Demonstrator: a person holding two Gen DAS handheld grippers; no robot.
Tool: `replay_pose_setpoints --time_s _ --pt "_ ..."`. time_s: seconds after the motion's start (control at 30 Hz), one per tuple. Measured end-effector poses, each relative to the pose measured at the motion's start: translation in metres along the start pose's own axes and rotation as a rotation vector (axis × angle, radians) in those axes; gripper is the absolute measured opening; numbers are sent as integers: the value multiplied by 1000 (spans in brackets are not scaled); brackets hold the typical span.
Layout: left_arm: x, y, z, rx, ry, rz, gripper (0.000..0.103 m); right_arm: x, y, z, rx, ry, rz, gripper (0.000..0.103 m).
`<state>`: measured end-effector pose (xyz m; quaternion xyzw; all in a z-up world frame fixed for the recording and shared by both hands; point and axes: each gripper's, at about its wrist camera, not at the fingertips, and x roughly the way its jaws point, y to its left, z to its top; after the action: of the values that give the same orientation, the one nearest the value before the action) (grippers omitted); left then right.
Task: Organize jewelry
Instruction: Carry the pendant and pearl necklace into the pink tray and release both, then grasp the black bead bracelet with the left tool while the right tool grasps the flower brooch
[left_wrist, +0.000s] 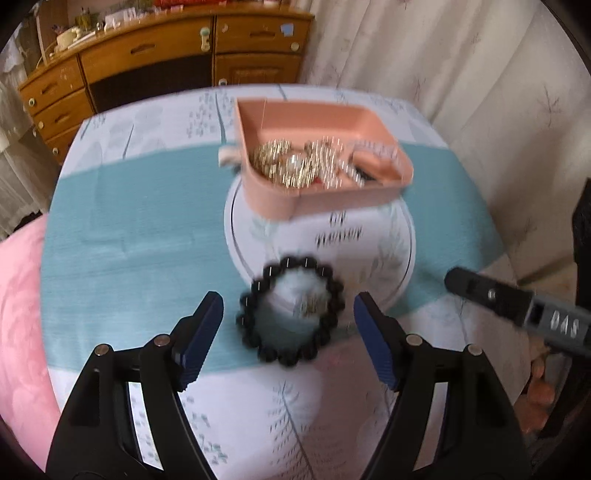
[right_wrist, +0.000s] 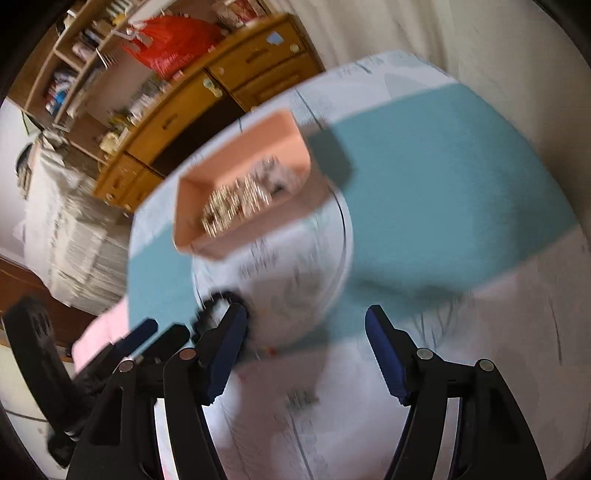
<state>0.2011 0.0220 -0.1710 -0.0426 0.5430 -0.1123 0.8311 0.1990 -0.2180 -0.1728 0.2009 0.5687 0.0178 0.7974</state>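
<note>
Pink tray (left_wrist: 280, 201): a salmon-pink plastic box on the far part of a white round plate (left_wrist: 384, 236), holding a heap of gold and pearl-coloured jewelry (left_wrist: 295, 164); blur hides the single pieces.
Black bead bracelet (left_wrist: 291, 310): a ring of dark round beads lying flat on the bench, over the near rim of the plate, partly on the teal band of the cloth; something small and gold glints inside the ring, too blurred to name.
Bench cloth (left_wrist: 129, 229): white with leaf prints and a broad teal stripe across the middle.
Left tool (left_wrist: 288, 308): jaws stand wide apart, blue pads on either side of the bracelet, not touching it; nothing gripped.
Right tool (right_wrist: 306, 326): jaws also spread wide, nothing between them but the cloth; in its own view the bracelet sits just behind its left finger, and the left tool shows beside it at lower left. From the left wrist view its grey tip enters from the right edge.
Background: a wooden dresser (left_wrist: 155, 66) behind the bench, pale curtains (left_wrist: 461, 74) to the right, a pink blanket (left_wrist: 18, 314) at the left.
</note>
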Motion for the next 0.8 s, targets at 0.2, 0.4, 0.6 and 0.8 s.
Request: replay_pose_setpoints --time_s 0.2,0.4,0.6,0.8 --pt "8 0 -22 -6 40 14 71 6 10 -63 -73 48 -36 68" --pt "17 0 -32 1 13 -7 71 -1 39 -111 -309 -127 -179 68" --pt "21 -5 -35 32 -59 37 71 12 53 -144 -574 -199 -291 68" --pt "17 -2 -40 31 -179 67 71 28 51 -148 -665 -195 -299 68"
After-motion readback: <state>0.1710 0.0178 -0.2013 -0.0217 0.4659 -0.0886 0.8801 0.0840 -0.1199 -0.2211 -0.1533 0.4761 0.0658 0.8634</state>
